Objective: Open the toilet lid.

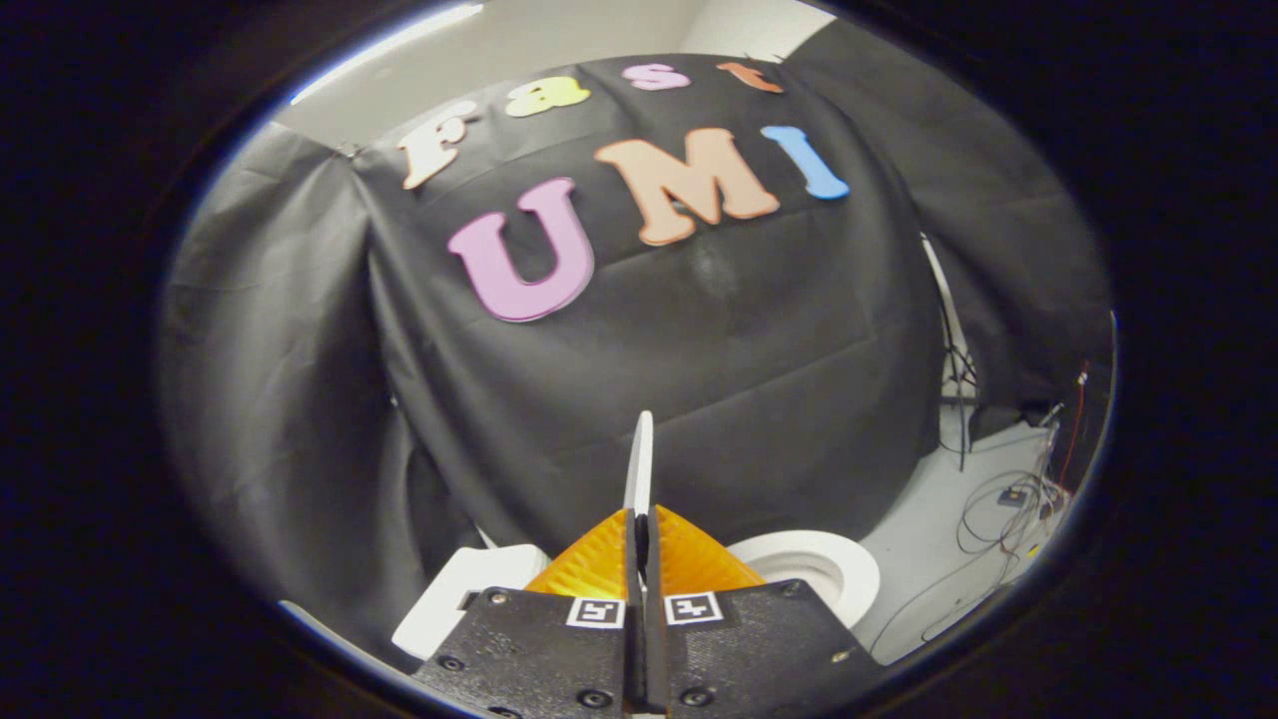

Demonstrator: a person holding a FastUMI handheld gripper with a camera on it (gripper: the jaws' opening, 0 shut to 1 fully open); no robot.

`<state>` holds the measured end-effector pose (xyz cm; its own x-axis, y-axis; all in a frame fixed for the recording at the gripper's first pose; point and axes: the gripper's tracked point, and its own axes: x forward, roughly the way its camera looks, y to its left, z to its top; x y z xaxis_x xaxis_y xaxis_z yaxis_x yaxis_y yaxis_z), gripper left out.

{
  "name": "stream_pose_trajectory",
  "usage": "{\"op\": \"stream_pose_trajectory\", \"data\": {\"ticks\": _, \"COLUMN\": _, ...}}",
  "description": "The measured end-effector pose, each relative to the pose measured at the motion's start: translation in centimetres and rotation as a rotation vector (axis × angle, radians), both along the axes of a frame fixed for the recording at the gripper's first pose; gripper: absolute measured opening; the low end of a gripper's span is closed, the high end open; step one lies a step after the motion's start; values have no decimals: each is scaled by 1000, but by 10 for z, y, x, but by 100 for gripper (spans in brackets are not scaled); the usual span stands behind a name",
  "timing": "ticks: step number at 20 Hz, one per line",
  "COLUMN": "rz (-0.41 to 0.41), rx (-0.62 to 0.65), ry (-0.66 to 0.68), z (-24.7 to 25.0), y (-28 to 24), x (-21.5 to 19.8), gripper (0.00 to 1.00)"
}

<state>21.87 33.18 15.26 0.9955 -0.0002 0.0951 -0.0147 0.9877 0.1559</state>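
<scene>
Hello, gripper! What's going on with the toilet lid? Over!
Gripper shut on the toilet lid, pinching its thin edge. Lid raised upright between the fingers. Toilet bowl open below. Nothing in the way.

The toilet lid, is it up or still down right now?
Up. The toilet lid stands on edge, pinched between the gripper fingers, with the uncovered seat ring lying below beside them.

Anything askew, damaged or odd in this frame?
Nothing looks damaged or spilled. The claw is shut on the toilet lid, held raised and seen edge-on between its fingers. The toilet bowl sits open below. Loose cables lie tangled on the floor beyond the bowl, slightly untidy.
</scene>
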Motion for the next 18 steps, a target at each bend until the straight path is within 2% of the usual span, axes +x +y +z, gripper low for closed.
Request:
{"op": "stream_pose_trajectory", "data": {"ticks": 4, "rz": 72, "rx": -53, "ry": -32, "z": 8, "y": 37, "x": 0, "gripper": 0}}
{"op": "stream_pose_trajectory", "data": {"ticks": 9, "rz": 130, "rx": -121, "ry": -23, "z": 9, "y": 81, "x": -1, "gripper": 0}}
{"op": "stream_pose_trajectory", "data": {"ticks": 18, "rz": 292, "rx": -269, "ry": 16, "z": -6, "y": 163, "x": 1, "gripper": 4}}
